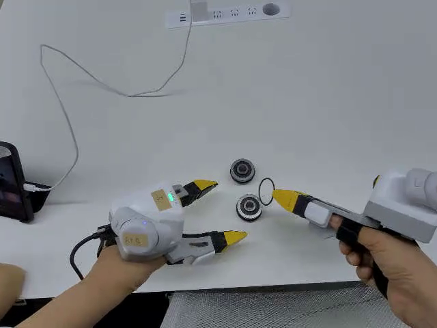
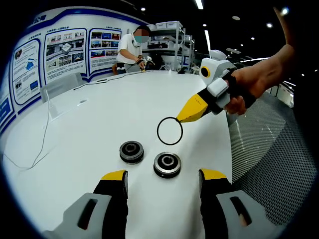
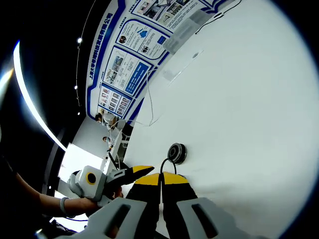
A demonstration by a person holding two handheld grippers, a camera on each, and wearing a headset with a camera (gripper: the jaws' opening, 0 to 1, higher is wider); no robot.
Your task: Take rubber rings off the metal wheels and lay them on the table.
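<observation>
Two small metal wheels lie flat on the white table [image 1: 328, 102], one farther [image 1: 242, 171] and one nearer [image 1: 249, 207]. My right gripper [image 1: 281, 198] is shut on a thin black rubber ring [image 1: 266, 190] and holds it upright just right of the wheels. From the left gripper view the ring [image 2: 170, 131] hangs off the right gripper's yellow tip [image 2: 192, 112], beyond both wheels [image 2: 131, 151] [image 2: 167, 165]. My left gripper [image 1: 220, 210] stands open left of the wheels, holding nothing. In the right gripper view the ring [image 3: 163, 165] rises from the shut tips [image 3: 161, 176], near one wheel [image 3: 176, 153].
A white power strip [image 1: 229, 11] lies at the table's far edge, and a white cable [image 1: 65, 109] runs from it to a black device [image 1: 13, 181] at the left. The table's front edge runs just below the grippers. A person [image 2: 134, 47] stands at a far bench.
</observation>
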